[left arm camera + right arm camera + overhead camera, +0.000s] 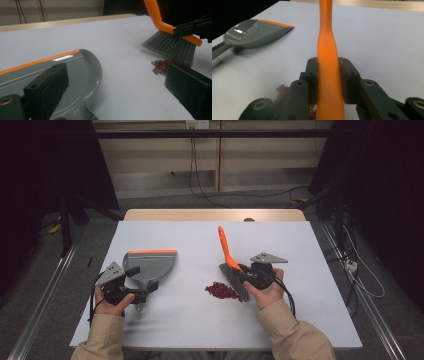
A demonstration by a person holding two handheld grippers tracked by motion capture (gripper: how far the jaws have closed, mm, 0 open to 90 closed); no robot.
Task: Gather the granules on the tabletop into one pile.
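The work in hand is sweeping the red beads (223, 291) into the dustpan (151, 264).

**Tool state.** The right gripper (329, 75) is closed on the orange back of the brush (231, 265); both jaws press flat against it. The bristles rest on the table (310, 270) at the right edge of the bead pile. The left gripper (117, 85) stands wide open, one jaw over the dustpan, the other over bare table. It holds nothing. In the high view it sits at the dustpan handle, at the near left.

**Location of parts.** The beads lie in one small pile near the middle of the table, touching the bristles. The dustpan lies flat, well apart to the left, its orange lip on the far side, turned away from the pile.

**Likely faults.**
- Dustpan not secured. With the left jaws open, a push from brush or beads would probably slide or turn the pan.
- Lip misaligned. The open edge does not face the beads. A leftward sweep would likely drive them against the pan's side wall or past it.
- Scatter. The gap to the pan is long. A fast stroke could roll beads off the near edge.
- Brush slip. The grip is on a smooth, narrow part; heavy downward pressure may let the brush twist between the jaws.
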